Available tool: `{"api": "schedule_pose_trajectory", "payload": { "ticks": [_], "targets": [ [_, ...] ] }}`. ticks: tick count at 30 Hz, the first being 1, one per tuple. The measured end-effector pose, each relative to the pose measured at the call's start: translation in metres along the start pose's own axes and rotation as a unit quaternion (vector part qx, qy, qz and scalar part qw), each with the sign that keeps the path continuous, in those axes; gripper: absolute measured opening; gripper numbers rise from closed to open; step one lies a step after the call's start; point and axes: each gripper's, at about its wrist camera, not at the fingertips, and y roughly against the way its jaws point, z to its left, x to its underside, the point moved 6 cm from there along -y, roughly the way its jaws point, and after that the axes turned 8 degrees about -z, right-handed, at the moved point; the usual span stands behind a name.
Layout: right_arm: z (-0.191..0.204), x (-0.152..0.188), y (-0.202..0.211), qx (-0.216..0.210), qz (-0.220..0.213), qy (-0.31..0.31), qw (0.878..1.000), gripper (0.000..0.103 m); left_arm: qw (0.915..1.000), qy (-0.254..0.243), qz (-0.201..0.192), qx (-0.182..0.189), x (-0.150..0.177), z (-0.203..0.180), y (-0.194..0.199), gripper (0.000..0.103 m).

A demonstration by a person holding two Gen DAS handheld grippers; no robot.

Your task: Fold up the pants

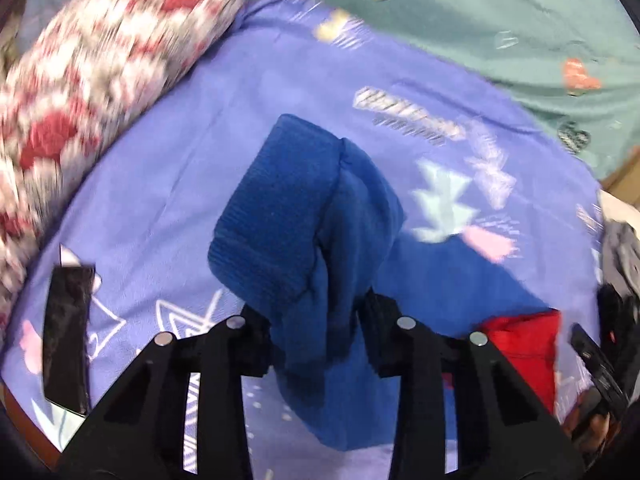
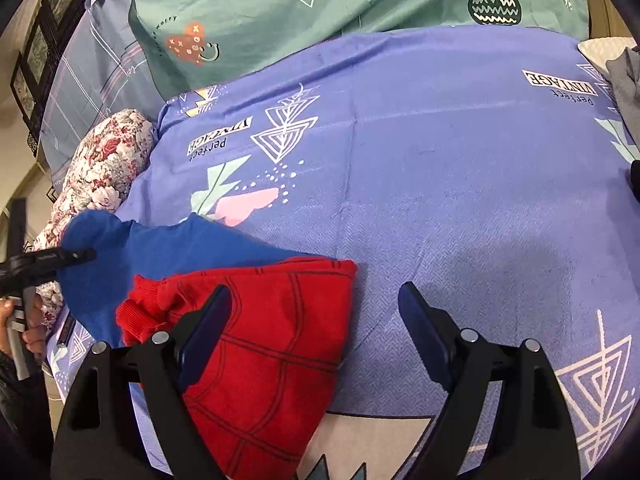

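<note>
Left wrist: left gripper [image 1: 316, 344] clamps blue pants [image 1: 288, 216], right gripper [image 2: 316, 320] spread wide.

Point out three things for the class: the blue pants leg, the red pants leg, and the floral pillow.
blue pants leg [image 1: 276, 216]: left wrist view, on its ribbed cuff.
red pants leg [image 2: 276, 320]: right wrist view, middle of the web-lined fabric.
floral pillow [image 2: 108, 164]: right wrist view, on its rose-printed upper side.

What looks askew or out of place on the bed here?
Nothing is damaged or spilled. The pants aren't flat: the left gripper holds the blue leg bunched off the sheet, while the red part lies crumpled. The right gripper is open.
</note>
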Motion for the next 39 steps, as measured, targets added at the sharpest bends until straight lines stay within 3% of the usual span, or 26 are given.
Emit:
{"api": "schedule_pose_trajectory", "payload": {
  "ticks": [3, 5, 7, 10, 13, 16, 18, 21, 25, 27, 31, 33, 39],
  "targets": [
    [0.001, -0.003, 0.006, -0.005, -0.01, 0.001, 1.0, 0.085, 0.9973, -0.045, -0.032, 0.048, -0.01, -0.048, 0.032, 0.035],
    [0.0, -0.004, 0.008, -0.01, -0.013, -0.003, 1.0, 0.085, 0.9928, -0.078, -0.029, 0.086, -0.003, -0.087, 0.041, 0.036],
    [-0.004, -0.005, 0.01, -0.017, -0.011, -0.017, 1.0, 0.085, 0.987, -0.102, 0.0, 0.125, 0.014, -0.121, 0.031, 0.036],
    [-0.01, -0.006, 0.01, -0.016, -0.008, -0.035, 0.999, 0.085, 0.98, -0.109, 0.061, 0.155, 0.047, -0.157, -0.006, 0.039],
    [-0.014, -0.005, 0.008, -0.006, -0.007, -0.037, 0.999, 0.085, 0.9751, -0.131, 0.107, 0.143, 0.083, -0.183, -0.04, 0.067],
    [-0.015, -0.004, 0.006, -0.001, -0.002, -0.034, 0.999, 0.086, 0.9673, -0.178, 0.098, 0.152, 0.1, -0.203, -0.027, 0.097],
    [-0.016, -0.003, 0.006, 0.0, -0.002, -0.036, 0.999, 0.086, 0.9608, -0.18, 0.101, 0.185, 0.101, -0.205, -0.011, 0.098],
    [-0.017, -0.003, 0.006, 0.005, 0.0, -0.038, 0.999, 0.086, 0.9613, -0.168, 0.081, 0.202, 0.091, -0.194, 0.011, 0.099],
    [-0.02, -0.006, 0.009, -0.001, -0.006, -0.052, 0.999, 0.085, 0.9779, -0.104, 0.043, 0.176, 0.063, -0.148, 0.022, 0.101],
    [-0.024, -0.009, 0.012, -0.007, -0.013, -0.066, 0.998, 0.085, 0.9893, -0.079, 0.034, 0.118, 0.056, -0.12, 0.008, 0.101],
    [-0.03, -0.012, 0.018, -0.016, -0.003, -0.109, 0.994, 0.086, 0.9953, -0.066, 0.062, 0.035, 0.065, -0.091, -0.027, 0.101],
    [-0.02, -0.008, 0.019, -0.03, 0.023, -0.113, 0.993, 0.086, 0.9931, -0.071, 0.088, 0.032, 0.079, -0.09, -0.04, 0.101],
    [0.034, -0.005, 0.046, -0.103, 0.038, -0.08, 0.991, 0.088, 0.9921, -0.053, 0.09, 0.07, 0.097, -0.097, -0.047, 0.101]
  ]
}}
